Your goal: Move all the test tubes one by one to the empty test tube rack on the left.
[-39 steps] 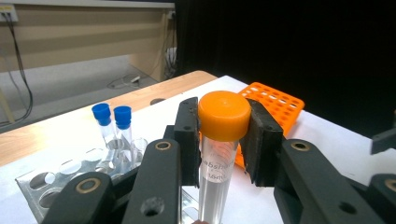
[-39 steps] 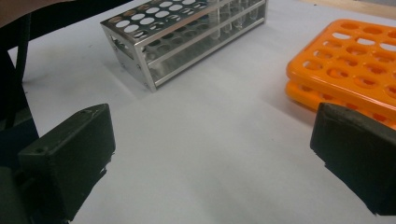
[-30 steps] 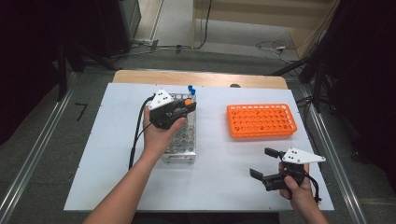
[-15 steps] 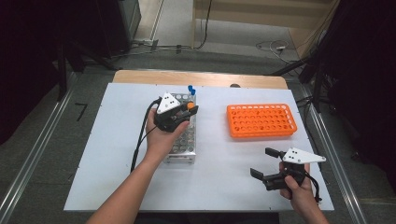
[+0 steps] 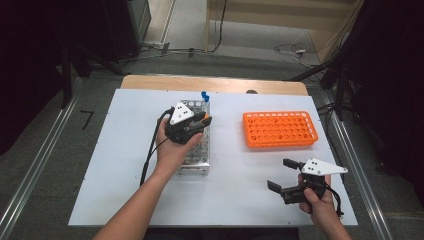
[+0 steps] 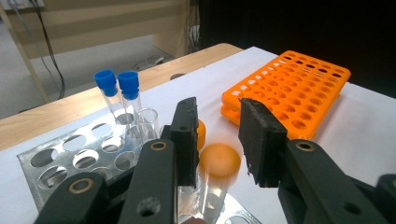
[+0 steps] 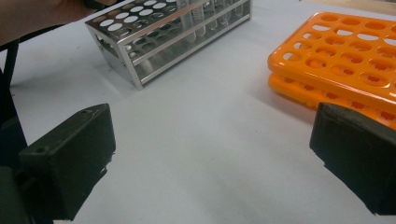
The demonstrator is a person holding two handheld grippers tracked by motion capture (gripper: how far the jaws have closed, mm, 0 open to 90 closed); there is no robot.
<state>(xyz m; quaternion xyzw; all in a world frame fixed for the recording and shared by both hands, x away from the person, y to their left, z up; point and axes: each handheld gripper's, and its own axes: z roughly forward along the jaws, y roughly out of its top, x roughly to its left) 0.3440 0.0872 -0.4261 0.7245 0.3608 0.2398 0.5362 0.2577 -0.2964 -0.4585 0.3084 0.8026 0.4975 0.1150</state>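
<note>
Left gripper view: I see my left gripper (image 6: 217,140) over the metal rack (image 6: 60,158). Its jaws have just been opening. A tube with an orange cap (image 6: 219,161) stands between them, and the pads are a bit apart from it. Behind it, 2 blue-capped tubes (image 6: 116,91) stand in the rack. My right gripper (image 5: 285,175) hangs wide open near me. Farther off lies the orange rack (image 5: 280,129).

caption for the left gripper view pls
Left tongs open around an orange-capped tube in the metal rack.
</note>
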